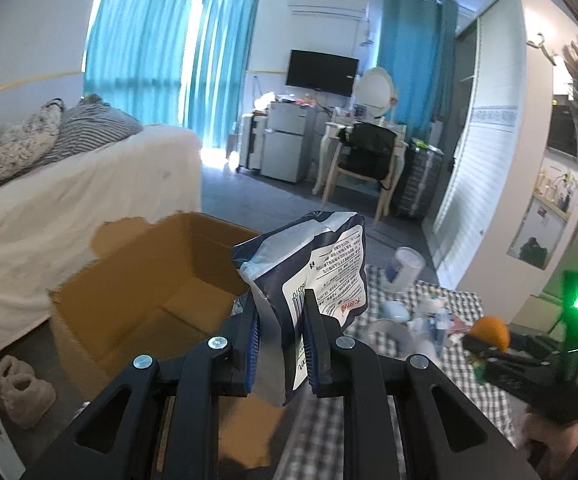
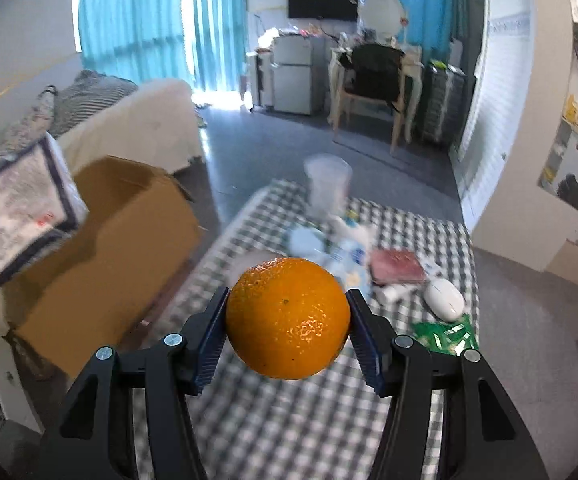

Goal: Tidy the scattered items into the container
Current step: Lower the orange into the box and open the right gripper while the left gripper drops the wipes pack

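Two grips, mouse [image 2: 444,298] right-view only

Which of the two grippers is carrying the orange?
The right gripper: its pads clamp the orange above the checked table. The left gripper grips a printed packet.

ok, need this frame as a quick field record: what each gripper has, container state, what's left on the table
left gripper: shut on the foil packet, held up beside the box
right gripper: shut on the orange, lifted above the table
container: open cardboard box, on the floor left of the table; visible part of the inside looks bare
table: checked cloth
left on table: clear plastic cup, red booklet, white mouse, green packet, some blurred blue and white items
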